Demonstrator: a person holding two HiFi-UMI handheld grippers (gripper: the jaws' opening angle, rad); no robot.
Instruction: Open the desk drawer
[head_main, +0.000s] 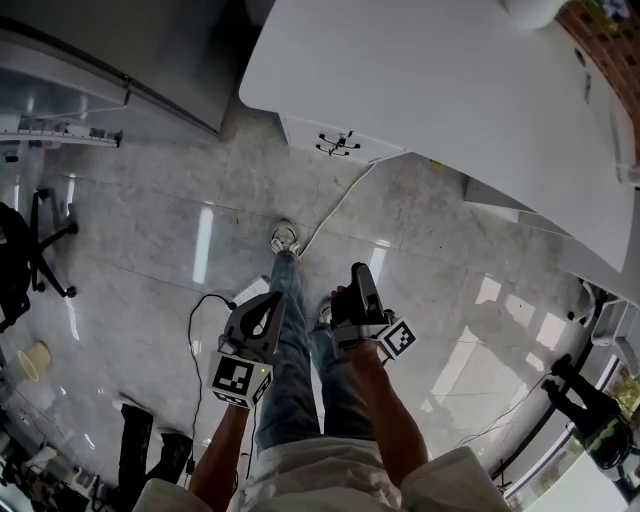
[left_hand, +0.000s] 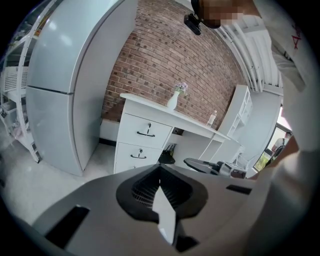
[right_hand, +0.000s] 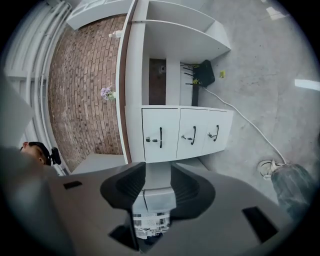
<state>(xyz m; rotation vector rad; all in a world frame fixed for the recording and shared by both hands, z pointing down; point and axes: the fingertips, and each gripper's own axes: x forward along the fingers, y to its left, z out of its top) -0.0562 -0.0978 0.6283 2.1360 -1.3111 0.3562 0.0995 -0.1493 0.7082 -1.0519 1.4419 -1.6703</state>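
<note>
- The left gripper (left_hand: 159, 187) is held low beside the person's leg (head_main: 290, 350), its fingers pressed together on nothing.
- The right gripper (right_hand: 157, 182) has its fingers spread, with nothing between them.
- A white cable (head_main: 335, 210) runs across the grey floor (head_main: 150, 230).
- Ahead is the white desk (head_main: 430, 90), well apart from both grippers; its three desk drawers (right_hand: 187, 134) are all closed.
- A small flower vase (left_hand: 173, 101) stands on the desk, in front of a brick wall (left_hand: 165, 60).

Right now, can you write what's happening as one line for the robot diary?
left gripper: shut, empty | right gripper: open, empty | desk drawers: all closed, untouched | step: handle not yet grabbed
</note>
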